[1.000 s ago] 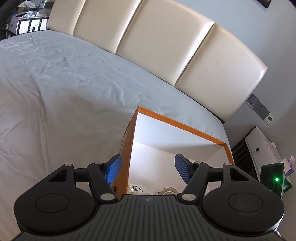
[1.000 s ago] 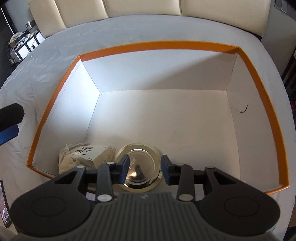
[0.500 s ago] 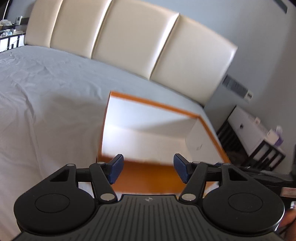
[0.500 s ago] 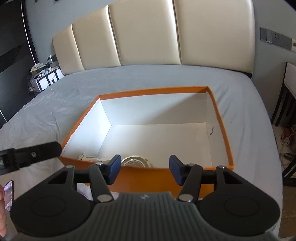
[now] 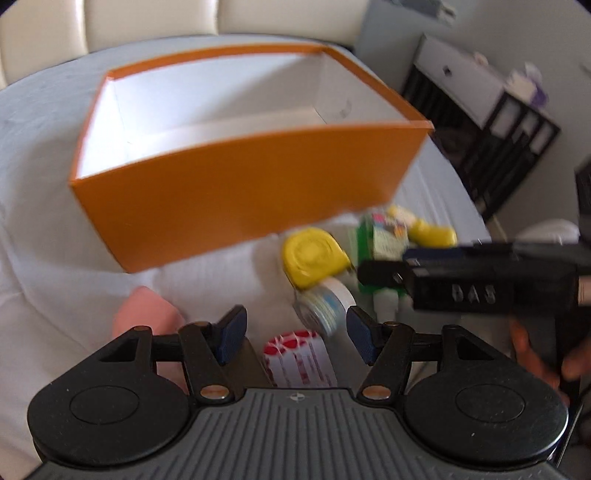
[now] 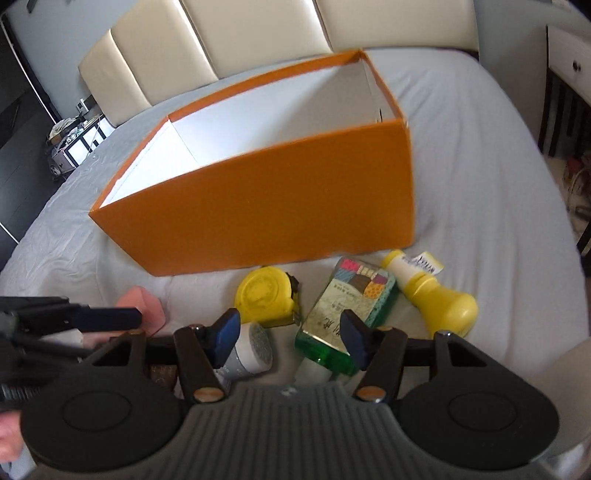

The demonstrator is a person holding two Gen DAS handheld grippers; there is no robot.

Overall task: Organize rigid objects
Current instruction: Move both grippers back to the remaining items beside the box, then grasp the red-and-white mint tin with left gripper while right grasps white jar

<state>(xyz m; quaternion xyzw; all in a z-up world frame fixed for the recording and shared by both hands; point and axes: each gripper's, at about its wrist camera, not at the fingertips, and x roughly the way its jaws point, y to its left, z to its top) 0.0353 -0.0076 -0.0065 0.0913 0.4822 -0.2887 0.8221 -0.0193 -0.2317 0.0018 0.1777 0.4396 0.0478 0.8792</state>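
An orange box [image 5: 236,199] [image 6: 266,214], white inside, stands on the bed. In front of it lie a yellow tape measure [image 6: 264,293], a green bottle [image 6: 343,310], a yellow bottle [image 6: 432,295], a white round jar [image 6: 255,349], a red-and-white pack [image 5: 299,358] and a pink thing [image 5: 144,317]. My left gripper [image 5: 295,325] hovers over the pack and jar; its jaws are opening, with nothing between them. My right gripper [image 6: 290,328] hangs open above the jar and green bottle, touching neither. What lies inside the box is hidden.
A grey sheet [image 6: 480,166] covers the bed, with a cream padded headboard [image 6: 258,29] behind the box. A black-and-white shelf unit [image 5: 498,122] stands to the right of the bed. A hand [image 5: 532,358] holds the right gripper.
Both grippers drew back from over the box to its near side and tipped down over the loose objects. The right jaws widened, leaving a gold round tin in the box.
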